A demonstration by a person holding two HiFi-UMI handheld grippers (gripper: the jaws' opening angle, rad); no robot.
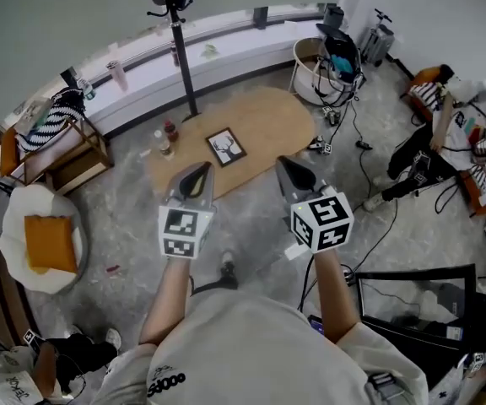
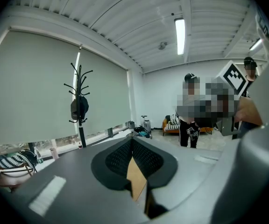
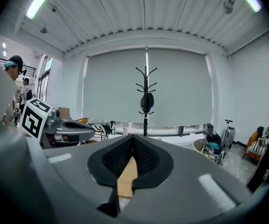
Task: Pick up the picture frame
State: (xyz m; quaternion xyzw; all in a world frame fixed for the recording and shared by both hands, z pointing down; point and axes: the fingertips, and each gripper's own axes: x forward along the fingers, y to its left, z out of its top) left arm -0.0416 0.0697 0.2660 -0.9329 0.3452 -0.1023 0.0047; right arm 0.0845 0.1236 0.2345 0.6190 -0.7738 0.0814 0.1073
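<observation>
Both closed and empty, left tongs [image 1: 200, 170] and right tongs [image 1: 288, 164] face the flat picture frame [image 1: 225, 147], top pointing away.

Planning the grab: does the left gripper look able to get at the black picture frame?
Probably yes: the black picture frame lies uncovered on the oval wooden table, two small bottles standing apart beside it. The left gripper is shut and must open.

The low table [image 1: 264, 116] looks like pale, matt wood. The picture frame [image 1: 225, 147] has a dark matt border. At eight o'clock lies an orange cloth cushion [image 1: 51, 243]. The left gripper [image 1: 202, 170] and right gripper [image 1: 285, 162] are matt grey plastic with black ribbed pads [image 3: 146, 157].
</observation>
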